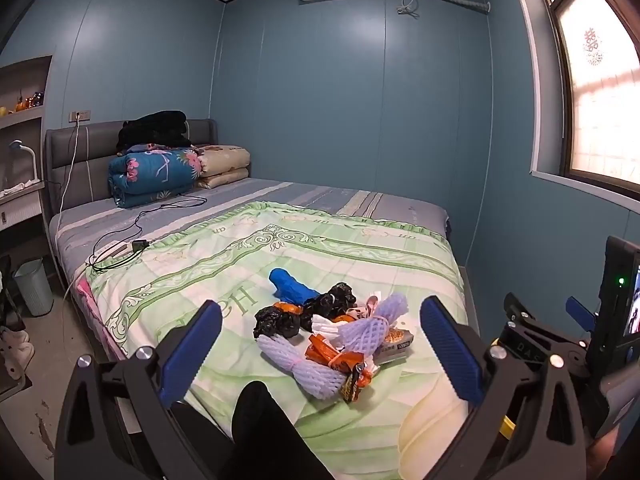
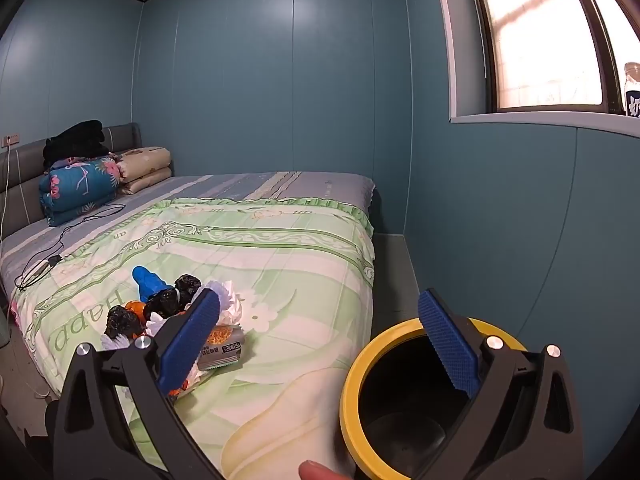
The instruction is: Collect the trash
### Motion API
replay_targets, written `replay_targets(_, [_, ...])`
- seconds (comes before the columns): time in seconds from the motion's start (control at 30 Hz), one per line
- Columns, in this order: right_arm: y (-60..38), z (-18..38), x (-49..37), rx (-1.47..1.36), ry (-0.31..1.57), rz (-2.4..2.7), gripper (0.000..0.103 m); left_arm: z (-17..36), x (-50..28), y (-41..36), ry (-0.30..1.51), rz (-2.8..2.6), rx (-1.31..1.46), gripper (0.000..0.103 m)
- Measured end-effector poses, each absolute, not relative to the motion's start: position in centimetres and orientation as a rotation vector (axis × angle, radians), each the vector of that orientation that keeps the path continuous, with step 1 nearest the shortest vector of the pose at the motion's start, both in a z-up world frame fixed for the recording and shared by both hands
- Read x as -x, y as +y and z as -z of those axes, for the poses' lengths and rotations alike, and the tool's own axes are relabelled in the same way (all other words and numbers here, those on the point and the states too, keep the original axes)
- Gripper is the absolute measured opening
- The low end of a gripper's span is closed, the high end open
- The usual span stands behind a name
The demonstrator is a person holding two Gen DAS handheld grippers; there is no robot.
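Note:
A heap of trash (image 1: 324, 332) lies on the green quilt (image 1: 240, 256) near the foot of the bed: purple foam fruit nets, crumpled black bags, a blue bag, orange wrappers and a small grey box. My left gripper (image 1: 320, 344) hangs open just short of the heap, nothing between its blue pads. In the right wrist view the same trash (image 2: 172, 312) sits to the left, partly behind the left finger. My right gripper (image 2: 320, 344) is open and empty. A black bin with a yellow rim (image 2: 352, 380) stands below it at the bed's right side, mouth open.
Folded quilts (image 1: 156, 172) and a dark garment are piled at the headboard. A black cable with a charger (image 1: 138, 246) trails across the bed's left side. A pale wastebasket (image 1: 34, 286) and shoes stand on the floor at left. The other gripper's body (image 1: 560, 344) shows at right.

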State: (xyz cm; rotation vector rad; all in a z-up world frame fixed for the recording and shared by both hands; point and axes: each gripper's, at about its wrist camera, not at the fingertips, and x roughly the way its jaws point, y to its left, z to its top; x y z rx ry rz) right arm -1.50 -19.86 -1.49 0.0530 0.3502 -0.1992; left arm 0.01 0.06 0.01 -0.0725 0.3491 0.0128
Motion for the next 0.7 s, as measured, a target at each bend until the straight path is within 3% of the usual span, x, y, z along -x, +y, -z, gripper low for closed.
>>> replay_targets(0.7, [-19.96, 1.69, 1.53, -0.053, 0.352, 0.200, 0.095, 0.64, -0.39, -0.25, 0.356, -0.012, 0.075, 0.096])
